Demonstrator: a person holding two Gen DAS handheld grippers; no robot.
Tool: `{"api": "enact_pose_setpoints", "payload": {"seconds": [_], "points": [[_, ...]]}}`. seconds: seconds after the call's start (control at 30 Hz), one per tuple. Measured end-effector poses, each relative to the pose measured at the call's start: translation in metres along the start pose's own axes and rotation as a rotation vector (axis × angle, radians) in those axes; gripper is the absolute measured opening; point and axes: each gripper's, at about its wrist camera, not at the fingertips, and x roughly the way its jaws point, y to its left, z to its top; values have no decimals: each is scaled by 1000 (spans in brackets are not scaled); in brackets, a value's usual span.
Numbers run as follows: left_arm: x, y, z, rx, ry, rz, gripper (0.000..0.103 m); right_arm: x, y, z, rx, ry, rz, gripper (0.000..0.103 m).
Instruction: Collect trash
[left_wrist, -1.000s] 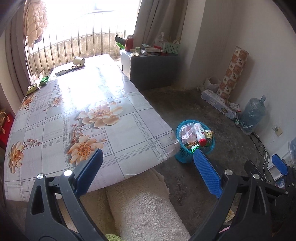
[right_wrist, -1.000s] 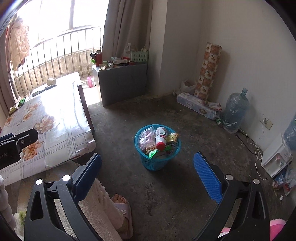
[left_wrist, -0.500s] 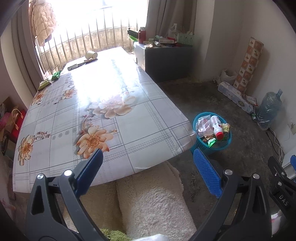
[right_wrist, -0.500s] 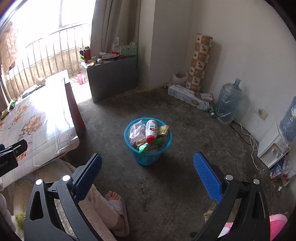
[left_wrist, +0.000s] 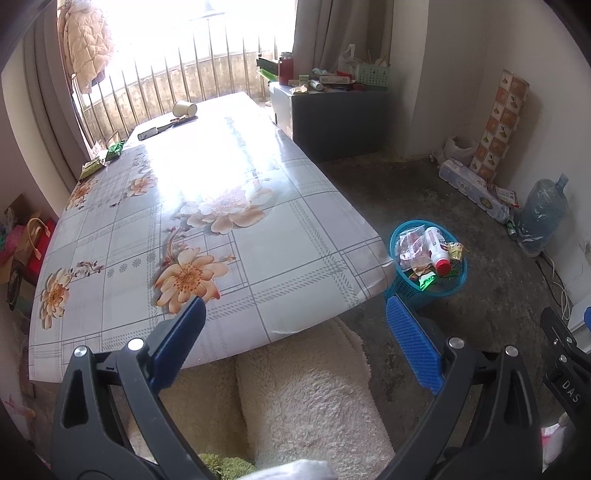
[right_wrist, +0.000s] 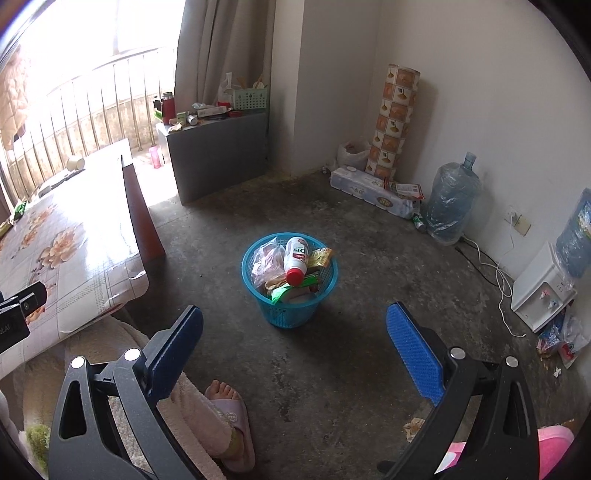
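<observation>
Since a second ago my left gripper (left_wrist: 293, 341) has pulled back and swung, so the blue basket (left_wrist: 408, 291) now sits just beyond its right fingertip rather than behind it. Full of wrappers and a white bottle (right_wrist: 295, 258), the basket (right_wrist: 291, 314) lies ahead of my right gripper (right_wrist: 294, 339), between its fingers. Both grippers hover level, fingers spread wide, gripping nothing. Left fingers frame the floral table (left_wrist: 122, 240) edge.

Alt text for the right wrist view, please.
An open, empty right gripper hovers over a concrete floor, facing a blue basket full of wrappers and a white bottle. A floral-clothed table stands left.
</observation>
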Motion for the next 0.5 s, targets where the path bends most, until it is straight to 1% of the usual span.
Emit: {"api": "enact_pose_setpoints", "payload": {"seconds": [0.3, 0.5], "points": [[0, 12, -6, -22, 8, 26, 94, -1, 7, -4, -14, -12, 28, 97], [-3, 19, -10, -30, 5, 37, 94, -8, 17, -4, -63, -52, 63, 97]]}}
